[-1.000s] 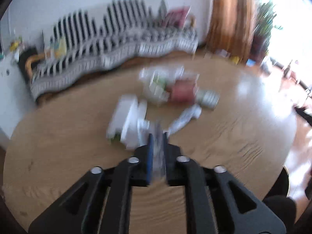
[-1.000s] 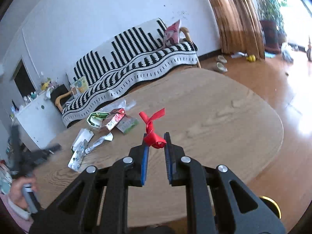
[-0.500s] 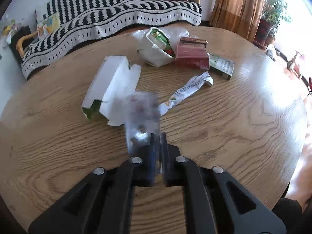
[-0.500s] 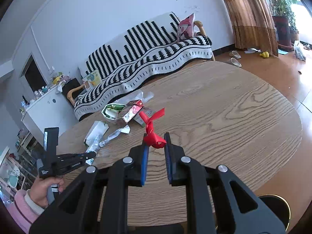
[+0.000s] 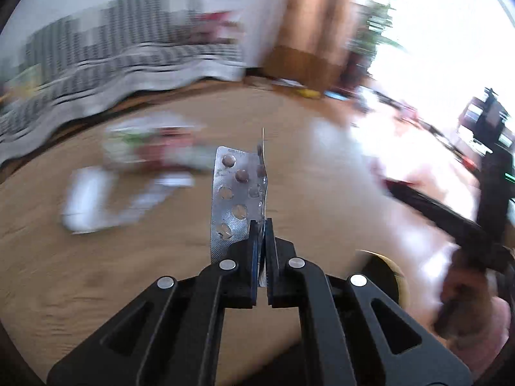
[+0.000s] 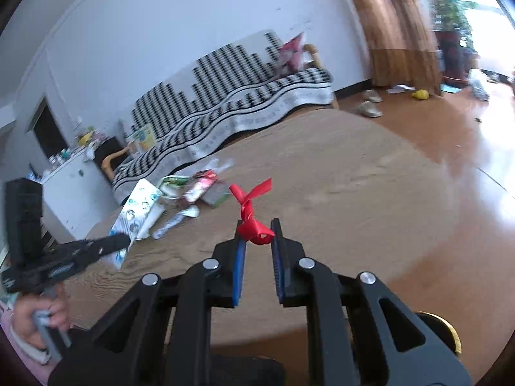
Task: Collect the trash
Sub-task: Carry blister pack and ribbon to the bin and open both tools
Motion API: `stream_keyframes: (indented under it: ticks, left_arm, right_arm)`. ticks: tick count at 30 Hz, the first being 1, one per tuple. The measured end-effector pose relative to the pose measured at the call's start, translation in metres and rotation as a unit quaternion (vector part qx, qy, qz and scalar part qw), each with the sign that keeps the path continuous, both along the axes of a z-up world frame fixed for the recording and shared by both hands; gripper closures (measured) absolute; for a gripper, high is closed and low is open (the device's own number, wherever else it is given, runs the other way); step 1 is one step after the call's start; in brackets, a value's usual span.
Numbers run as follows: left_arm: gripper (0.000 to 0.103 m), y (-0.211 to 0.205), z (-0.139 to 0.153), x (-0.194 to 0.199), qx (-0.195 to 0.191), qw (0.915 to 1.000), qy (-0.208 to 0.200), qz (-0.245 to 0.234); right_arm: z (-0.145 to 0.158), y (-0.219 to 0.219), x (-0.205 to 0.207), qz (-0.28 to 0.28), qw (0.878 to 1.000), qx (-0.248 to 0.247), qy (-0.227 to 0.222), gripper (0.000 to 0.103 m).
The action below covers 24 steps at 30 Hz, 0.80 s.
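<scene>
**Both grippers loaded; remaining litter on table**

The left gripper [image 5: 261,225] is clamped, jaws nearly together, on the lower edge of a silver foil blister pack of pills [image 5: 236,193], which stands upright at centre frame above the round wooden table [image 5: 96,273]. The right gripper [image 6: 257,230] holds a knotted red ribbon [image 6: 252,217] between blue pads, jaws partly closed around it. The remaining trash (white carton [image 6: 136,212], red and green wrappers [image 6: 196,186]) lies in a cluster at left of centre in the right wrist view; the left view is motion-blurred.
</scene>
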<state>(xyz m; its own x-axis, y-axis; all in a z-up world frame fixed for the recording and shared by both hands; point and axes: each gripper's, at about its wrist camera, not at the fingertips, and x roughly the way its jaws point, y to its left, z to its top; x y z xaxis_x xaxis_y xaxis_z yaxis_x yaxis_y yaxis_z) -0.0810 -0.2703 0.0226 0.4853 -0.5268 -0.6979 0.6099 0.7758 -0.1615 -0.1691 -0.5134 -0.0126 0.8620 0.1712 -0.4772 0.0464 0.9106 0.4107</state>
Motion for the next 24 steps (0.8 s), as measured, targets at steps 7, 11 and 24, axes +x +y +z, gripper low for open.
stream_keyframes:
  ticks: [7, 11, 24]
  left_arm:
    - [0.1, -0.151, -0.07, -0.074, 0.026, 0.9815, 0.115, -0.151]
    - [0.1, -0.19, -0.139, -0.095, 0.061, 0.9645, 0.192, -0.171]
    - [0.1, -0.193, -0.177, -0.099, 0.081, 0.9483, 0.246, -0.183]
  right_arm:
    - [-0.04, -0.092, -0.098, -0.116, 0.991, 0.007, 0.064, 0.087]
    - [-0.105, -0.113, -0.126, -0.131, 0.979, 0.039, 0.15, 0.087]
    - [-0.162, -0.103, -0.127, -0.108, 0.968, 0.083, 0.209, 0.087]
